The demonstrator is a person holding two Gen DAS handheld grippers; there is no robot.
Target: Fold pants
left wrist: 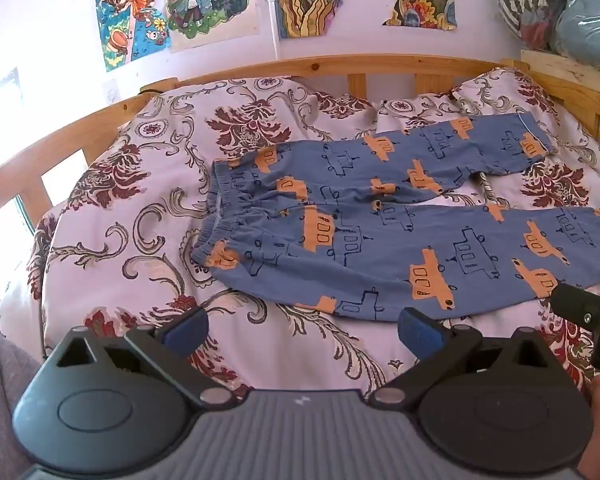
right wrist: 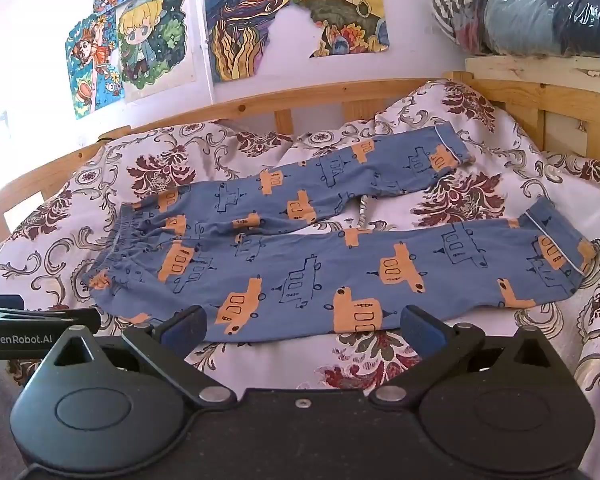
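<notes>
Blue cotton pyjama pants with orange and outlined vehicle prints [left wrist: 380,232] spread flat on the floral-covered bed [left wrist: 148,216], waistband left, legs parted rightward. No fold made yet (all folding left). Left gripper [left wrist: 302,326] and right gripper [right wrist: 302,326] hovering near the pants' front edge, fingers spread wide, holding nothing.

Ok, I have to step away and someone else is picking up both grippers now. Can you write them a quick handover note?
Left gripper: open, empty, hovering over the floral duvet short of the pants' near edge.
Right gripper: open, empty, at the near edge of the near leg.
Blue pajama pants: spread flat on the bed, waistband to the left, cuffs to the right, legs splayed apart.
Done: pants laid out, no fold yet.
Left: probably bring one leg over the other, then fold along the length.
</notes>
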